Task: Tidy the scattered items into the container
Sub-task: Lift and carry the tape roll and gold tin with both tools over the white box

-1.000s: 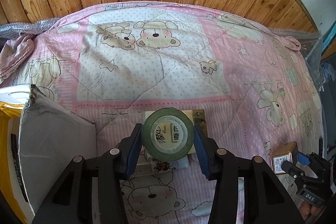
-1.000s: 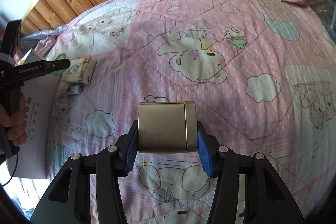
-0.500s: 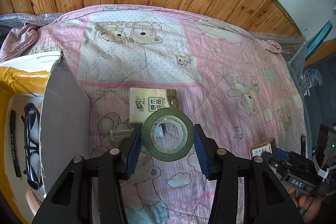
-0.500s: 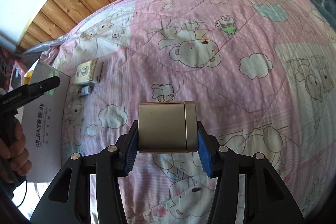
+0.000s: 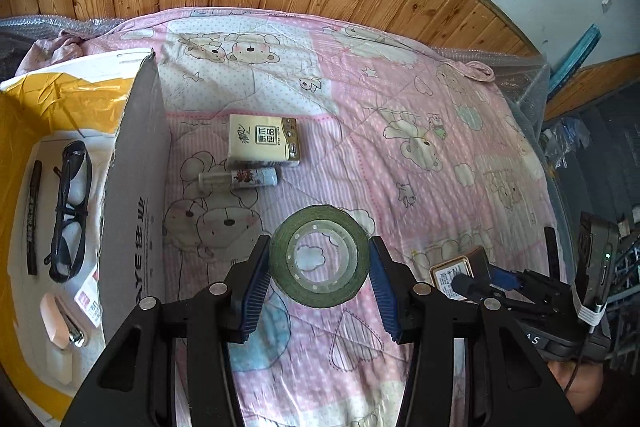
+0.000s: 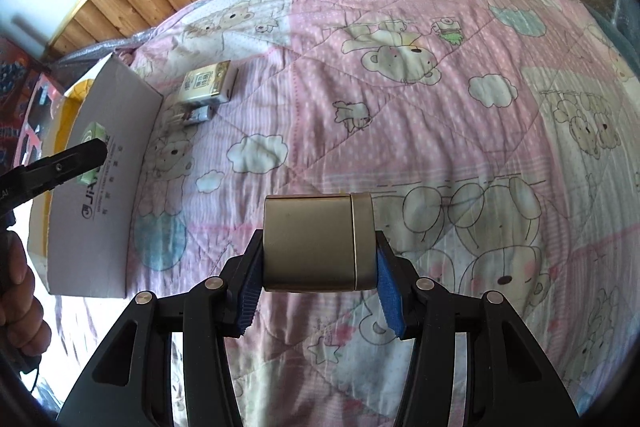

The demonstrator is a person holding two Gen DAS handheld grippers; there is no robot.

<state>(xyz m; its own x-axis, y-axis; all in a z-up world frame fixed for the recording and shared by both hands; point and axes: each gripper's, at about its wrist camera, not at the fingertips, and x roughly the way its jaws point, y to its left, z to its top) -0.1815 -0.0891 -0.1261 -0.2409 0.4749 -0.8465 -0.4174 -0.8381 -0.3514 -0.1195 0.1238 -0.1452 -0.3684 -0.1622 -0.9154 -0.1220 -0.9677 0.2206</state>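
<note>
Between the blue pads of the left gripper (image 5: 319,269) sits a green tape roll (image 5: 319,261), pinched at its rim and lifted clear of the pink bear-print quilt (image 5: 400,131); the jaws are closed only as far as the roll's width allows. The right gripper (image 6: 318,279) likewise clamps a brushed metal box (image 6: 318,243) across its ends, held above the quilt. To the left of the left fingers stands the open cardboard box (image 5: 136,195), and inside it already lie a pair of black glasses (image 5: 70,211), a dark marker (image 5: 33,215) and a small pale item at the near end that is hard to identify. Ahead of the left fingers, beyond the roll, a tissue pack (image 5: 264,141) and a small tube (image 5: 240,179) just beside it rest on the quilt, so by my reading the job is roughly halfway: two pieces in hand, two left to collect. Compared with a second ago, the left gripper has risen and drawn back with the roll, which then hung right over the tissue pack; the container's inside has come into view, and the right gripper has lifted its box higher too.
</note>
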